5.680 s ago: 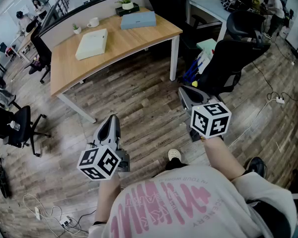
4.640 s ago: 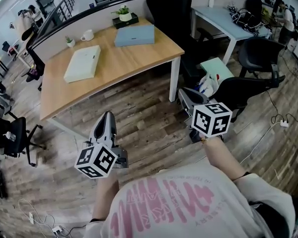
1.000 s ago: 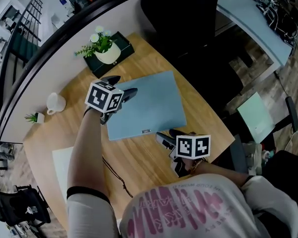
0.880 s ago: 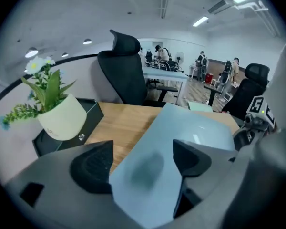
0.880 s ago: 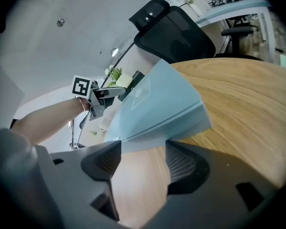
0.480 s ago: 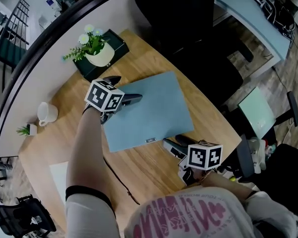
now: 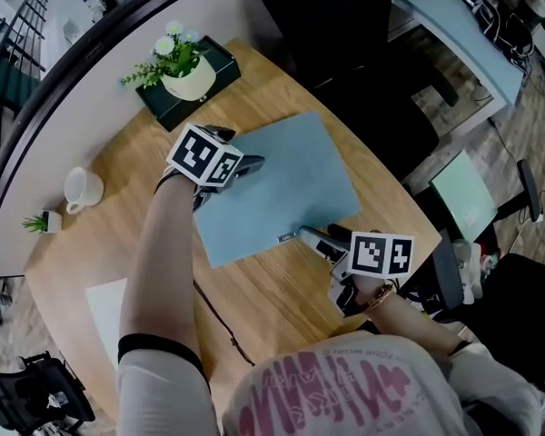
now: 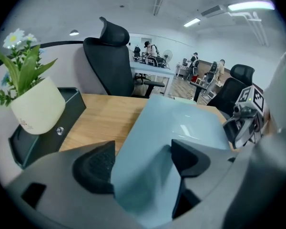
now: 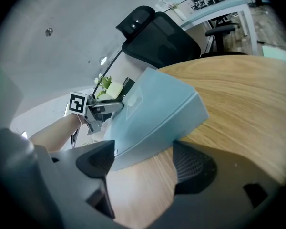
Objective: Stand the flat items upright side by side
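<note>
The pale blue flat box (image 7: pixel 286 180) lies flat on the wooden desk (image 7: pixel 254 307), and everything else can be placed from it. The left gripper (image 7: pixel 245 166) is at the box's far-left corner, pointing steeply down. Its jaws stand wide and have just been closing a little. The corner sits between them, with one jaw beside the edge and the other over the lid, and I see no firm squeeze. The right gripper (image 7: pixel 302 236) is at the box's near edge, across the lid from the left one. Its jaws have just been opening and now stand wide. The box's side face is right at their tips, with nothing clamped. Beyond the box's far-left side, a potted plant (image 7: pixel 186 73) stands on a black case (image 7: pixel 220 69). Farther left of the box is a white mug (image 7: pixel 80 189), and past that a tiny green plant (image 7: pixel 38 222). The second flat item, a white one (image 7: pixel 104 312), also lies flat, well apart from the box on its near-left side and partly behind the person's left arm. A black office chair (image 7: pixel 345 25) stands off the desk behind the box's far corner.
</note>
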A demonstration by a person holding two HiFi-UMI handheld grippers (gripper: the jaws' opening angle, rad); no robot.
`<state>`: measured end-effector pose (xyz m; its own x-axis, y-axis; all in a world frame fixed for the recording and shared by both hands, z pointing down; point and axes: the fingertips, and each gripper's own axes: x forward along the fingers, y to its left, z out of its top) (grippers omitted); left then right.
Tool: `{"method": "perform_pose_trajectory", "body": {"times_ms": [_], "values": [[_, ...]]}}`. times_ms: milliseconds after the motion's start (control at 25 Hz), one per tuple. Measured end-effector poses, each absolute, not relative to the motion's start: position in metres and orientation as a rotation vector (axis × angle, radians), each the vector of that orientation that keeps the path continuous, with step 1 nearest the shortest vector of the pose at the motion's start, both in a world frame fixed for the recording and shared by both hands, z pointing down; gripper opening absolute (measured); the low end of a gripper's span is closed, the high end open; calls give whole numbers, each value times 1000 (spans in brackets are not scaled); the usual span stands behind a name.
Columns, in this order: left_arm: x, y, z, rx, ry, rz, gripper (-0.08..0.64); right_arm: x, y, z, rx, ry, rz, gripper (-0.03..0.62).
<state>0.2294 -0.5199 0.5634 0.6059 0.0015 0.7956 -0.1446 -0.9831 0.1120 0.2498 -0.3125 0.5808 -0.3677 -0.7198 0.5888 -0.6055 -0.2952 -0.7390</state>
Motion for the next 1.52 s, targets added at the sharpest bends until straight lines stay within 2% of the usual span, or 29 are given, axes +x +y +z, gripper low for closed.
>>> {"method": "perform_pose_trajectory", "body": {"times_ms": [240, 400, 560, 800, 1040, 1320, 1520], "values": [[227, -500, 565, 2626, -20, 1461, 328, 270, -314, 579, -1750, 1806, -1757, 405], [213, -469, 571, 2457, 123, 1534, 327, 297, -312, 578, -1794, 1819, -1730, 405], [193, -439, 576, 2326, 184, 1547, 359, 310, -319, 573, -1771, 1885, -1728, 410], [175, -413, 578, 2283, -1, 1459, 362, 307, -320, 582, -1826, 2186, -1728, 428], [159, -375, 576, 2330, -283, 1181, 365, 302, -317, 584, -1884, 2400, -1634, 451], [126, -326, 566, 2235, -551, 1067, 365, 277, -305, 571, -1715, 2735, -1504, 451], [90, -309, 542, 2246, -774, 929, 364, 241, -317, 545, -1575, 2999, -1280, 451]]}}
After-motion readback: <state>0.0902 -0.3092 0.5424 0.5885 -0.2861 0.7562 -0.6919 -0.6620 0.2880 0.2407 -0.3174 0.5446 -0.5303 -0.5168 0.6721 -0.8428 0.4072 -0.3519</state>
